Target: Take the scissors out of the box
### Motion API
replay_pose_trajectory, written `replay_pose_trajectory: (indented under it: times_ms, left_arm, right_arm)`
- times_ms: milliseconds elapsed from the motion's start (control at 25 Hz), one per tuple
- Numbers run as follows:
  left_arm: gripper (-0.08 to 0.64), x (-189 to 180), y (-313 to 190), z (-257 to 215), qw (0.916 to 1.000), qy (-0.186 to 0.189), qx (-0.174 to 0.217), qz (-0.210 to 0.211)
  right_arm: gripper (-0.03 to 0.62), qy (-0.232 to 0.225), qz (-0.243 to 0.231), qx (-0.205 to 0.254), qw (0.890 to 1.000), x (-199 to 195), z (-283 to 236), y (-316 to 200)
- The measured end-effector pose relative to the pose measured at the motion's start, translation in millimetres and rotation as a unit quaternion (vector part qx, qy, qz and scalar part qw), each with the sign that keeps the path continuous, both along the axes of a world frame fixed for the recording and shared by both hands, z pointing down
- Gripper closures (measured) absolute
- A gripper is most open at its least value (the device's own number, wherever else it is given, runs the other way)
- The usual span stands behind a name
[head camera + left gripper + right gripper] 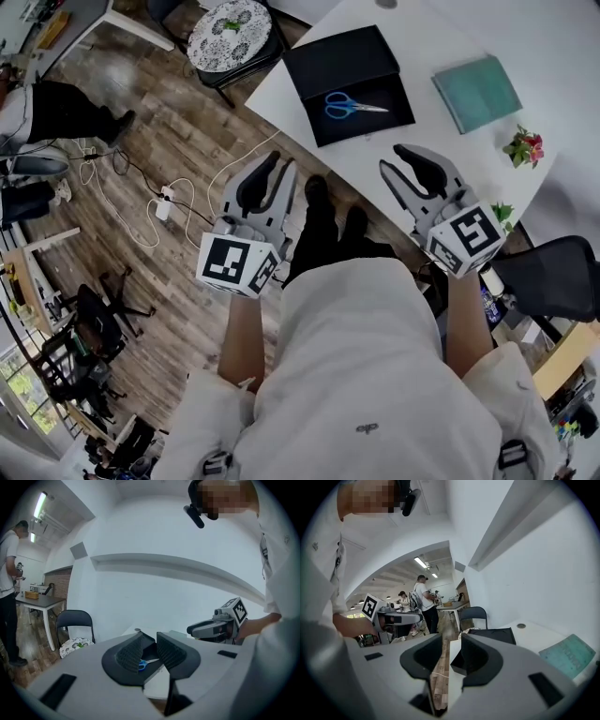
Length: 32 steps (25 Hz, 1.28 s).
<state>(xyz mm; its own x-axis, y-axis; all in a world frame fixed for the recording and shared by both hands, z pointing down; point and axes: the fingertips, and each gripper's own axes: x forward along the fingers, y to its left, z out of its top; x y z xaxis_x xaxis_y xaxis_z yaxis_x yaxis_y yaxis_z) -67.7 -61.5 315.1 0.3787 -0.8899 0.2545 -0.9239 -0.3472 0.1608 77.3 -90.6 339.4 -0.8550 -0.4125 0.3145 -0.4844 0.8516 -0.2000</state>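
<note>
Head view first: the scissors (pixel 352 106), blue handles, blades pointing right, are lying flat in the open black box (pixel 394 98) on the white desk (pixel 441 150), well ahead of both my grippers. My left gripper (pixel 283 164) is out over the wooden floor (pixel 141 112) just off the desk edge, and my right gripper (pixel 392 159) is over the desk's near edge. Neither touches anything.

Left gripper view shows its jaws slightly apart with nothing between them. Through the gap I only catch a blue handle and a sliver of blade; the jaws block the rest of the scissors and most of the box.

Right gripper view also shows a gap with nothing in it. From there I can't see into the box, and the fisheye edge cuts off the teal book (pixel 477 91) at the right.
</note>
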Motion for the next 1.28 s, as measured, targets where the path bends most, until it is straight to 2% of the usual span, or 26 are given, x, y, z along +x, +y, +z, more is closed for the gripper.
replay_pose_trajectory:
  times_ms: [360, 640, 1120, 1280]
  left_arm:
    - [0.46, -18.4, -53.8, 8.2, 0.999, -0.007, -0.001, 0.044]
    - [0.46, -24.1, -90.9, 19.0, 0.9958, 0.0, -0.009, 0.091]
    - [0.46, -37.5, -119.1, 45.7, 0.986, 0.004, -0.026, 0.164]
    - [0.46, -38.6, -118.0, 60.5, 0.9821, -0.003, -0.044, 0.183]
  right_arm:
    - [0.459, 0.075, -0.005, 0.007, 0.997, -36.4, 19.3, -41.9]
    - [0.459, 0.153, -0.029, 0.01, 0.988, -66.8, 47.5, -72.6]
    - [0.465, 0.314, -0.049, 0.029, 0.948, -80.4, 120.0, -95.4]
    - [0.476, 0.368, -0.077, 0.024, 0.926, -79.9, 146.7, -97.6]
